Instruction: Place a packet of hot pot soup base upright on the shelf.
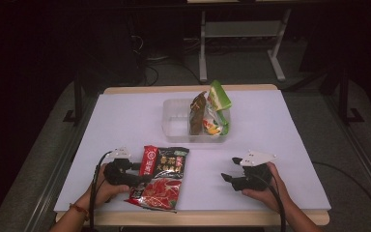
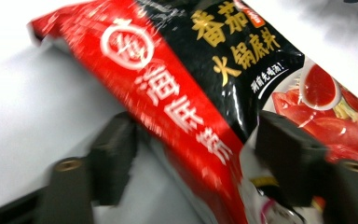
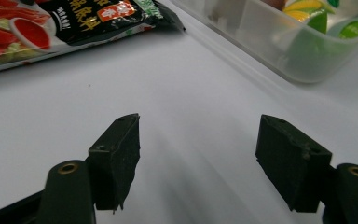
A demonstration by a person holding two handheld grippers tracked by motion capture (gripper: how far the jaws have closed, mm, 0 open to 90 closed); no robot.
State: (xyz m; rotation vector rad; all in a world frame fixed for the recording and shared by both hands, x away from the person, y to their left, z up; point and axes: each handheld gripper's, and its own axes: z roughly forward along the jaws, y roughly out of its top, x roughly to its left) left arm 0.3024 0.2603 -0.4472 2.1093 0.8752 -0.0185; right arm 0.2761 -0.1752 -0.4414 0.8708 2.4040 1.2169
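Observation:
A red and black soup-base packet point(image 1: 162, 176) lies flat at the front left of the white table point(image 1: 125, 121). My left gripper point(image 1: 142, 177) reaches onto its left edge. In the left gripper view the packet point(image 2: 182, 102) runs between the two jaws of that gripper point(image 2: 198, 161); one jaw overlaps its printed face, the other stands just off its red edge with a sliver of table showing. My right gripper point(image 1: 228, 178) rests at the front right, jaws wide apart over bare table point(image 3: 198, 158), with nothing between them.
A clear plastic tub point(image 1: 174, 104) stands at the table's middle back, holding a green snack bag point(image 1: 218, 99) and a brown packet point(image 1: 198, 113) on end. The tub point(image 3: 279, 46) is ahead and to the right of the right gripper. Table legs and cables lie beyond the far edge.

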